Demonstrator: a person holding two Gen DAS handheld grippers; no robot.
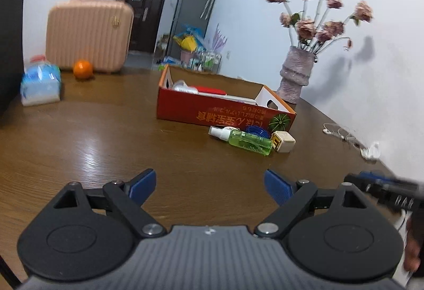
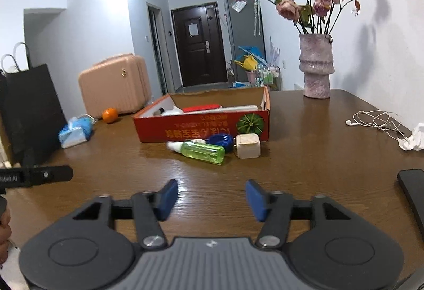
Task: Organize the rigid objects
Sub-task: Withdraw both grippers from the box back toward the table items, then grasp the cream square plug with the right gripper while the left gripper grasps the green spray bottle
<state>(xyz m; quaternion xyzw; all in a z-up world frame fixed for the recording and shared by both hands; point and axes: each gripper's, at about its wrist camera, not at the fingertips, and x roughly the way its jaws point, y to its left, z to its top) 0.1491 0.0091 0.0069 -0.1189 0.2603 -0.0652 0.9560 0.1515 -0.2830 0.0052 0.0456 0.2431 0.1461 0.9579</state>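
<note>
We see the left gripper [image 1: 209, 185] spread wide over bare table [image 1: 92, 136], nothing between its pads; the right gripper [image 2: 212, 200] also stands apart, narrower, empty; the green bottle [image 2: 202, 151] lies on its side just before the red box [image 2: 201, 128], well ahead of both; a blue lid [image 2: 221, 140] and beige cube [image 2: 247, 145] sit beside it, against the box; the vase [image 2: 316, 67] stands farther right, earphones [image 2: 376, 121] near the edge.

A green spray bottle [image 2: 200, 150] with a white cap lies on its side on the brown surface [image 2: 304, 157], just before a red cardboard box [image 2: 201, 128]. Beside it are a blue ring [image 2: 222, 140] and a beige cube [image 2: 247, 145], close together.
</note>
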